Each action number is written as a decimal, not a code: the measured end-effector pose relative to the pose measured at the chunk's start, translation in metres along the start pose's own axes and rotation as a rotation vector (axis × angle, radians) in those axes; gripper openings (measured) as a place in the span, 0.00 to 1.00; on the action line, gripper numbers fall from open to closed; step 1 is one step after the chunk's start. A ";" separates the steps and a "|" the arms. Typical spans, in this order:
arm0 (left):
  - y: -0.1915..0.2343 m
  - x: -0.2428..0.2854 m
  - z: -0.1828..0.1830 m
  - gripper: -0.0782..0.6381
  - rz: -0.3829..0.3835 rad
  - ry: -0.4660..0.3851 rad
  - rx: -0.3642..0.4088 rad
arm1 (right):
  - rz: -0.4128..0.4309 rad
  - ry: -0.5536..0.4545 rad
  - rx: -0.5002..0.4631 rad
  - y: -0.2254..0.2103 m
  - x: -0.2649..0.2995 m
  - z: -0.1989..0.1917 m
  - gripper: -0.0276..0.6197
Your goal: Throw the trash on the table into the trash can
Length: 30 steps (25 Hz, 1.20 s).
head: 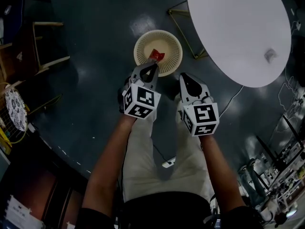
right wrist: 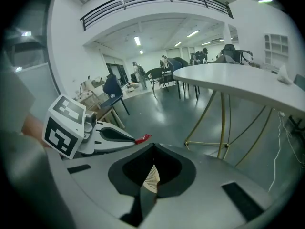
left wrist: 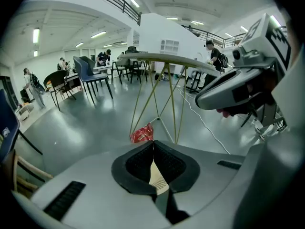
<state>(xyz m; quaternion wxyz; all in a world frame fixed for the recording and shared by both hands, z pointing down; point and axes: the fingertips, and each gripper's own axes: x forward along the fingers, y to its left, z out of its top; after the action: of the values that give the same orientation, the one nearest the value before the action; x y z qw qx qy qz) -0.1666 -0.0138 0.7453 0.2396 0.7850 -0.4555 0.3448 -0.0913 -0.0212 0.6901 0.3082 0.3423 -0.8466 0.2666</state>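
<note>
A crumpled red wrapper point(head: 157, 56) is pinched at the tip of my left gripper point(head: 153, 63), right above the round cream trash can point(head: 143, 39) on the floor. In the left gripper view the red wrapper point(left wrist: 142, 134) sticks out past the shut left gripper point(left wrist: 152, 142), and the can's lattice point(left wrist: 158, 180) shows below. My right gripper point(head: 183, 76) hangs beside it to the right, shut and empty. From the right gripper view, the shut right gripper point(right wrist: 153, 146) has nothing in it, and the left gripper point(right wrist: 114, 136) shows with the wrapper point(right wrist: 143, 138).
A white oval table point(head: 238, 27) on thin gold legs point(head: 183, 14) stands to the right, with a small pale crumpled scrap point(head: 270, 55) on it. A wooden chair point(head: 45, 44) is at the left. Cables point(head: 290, 87) and clutter line the right edge. People and chairs point(left wrist: 88, 73) are far off.
</note>
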 end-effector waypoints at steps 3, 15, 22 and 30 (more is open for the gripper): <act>0.000 0.022 -0.020 0.13 -0.006 0.007 -0.015 | 0.006 0.011 -0.010 -0.002 0.019 -0.020 0.07; -0.007 0.098 -0.102 0.13 -0.013 0.062 -0.094 | -0.006 0.055 0.011 -0.018 0.065 -0.098 0.07; 0.002 0.125 -0.121 0.14 -0.001 0.065 -0.097 | -0.017 0.062 0.014 -0.022 0.083 -0.120 0.07; 0.006 0.129 -0.132 0.23 -0.015 0.076 -0.107 | -0.030 0.051 0.017 -0.026 0.092 -0.118 0.07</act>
<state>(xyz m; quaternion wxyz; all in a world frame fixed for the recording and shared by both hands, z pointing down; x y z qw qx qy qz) -0.1697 0.0039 0.9292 0.3010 0.7606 -0.4581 0.3479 -0.0847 0.0025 0.8401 0.3309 0.3508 -0.8308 0.2778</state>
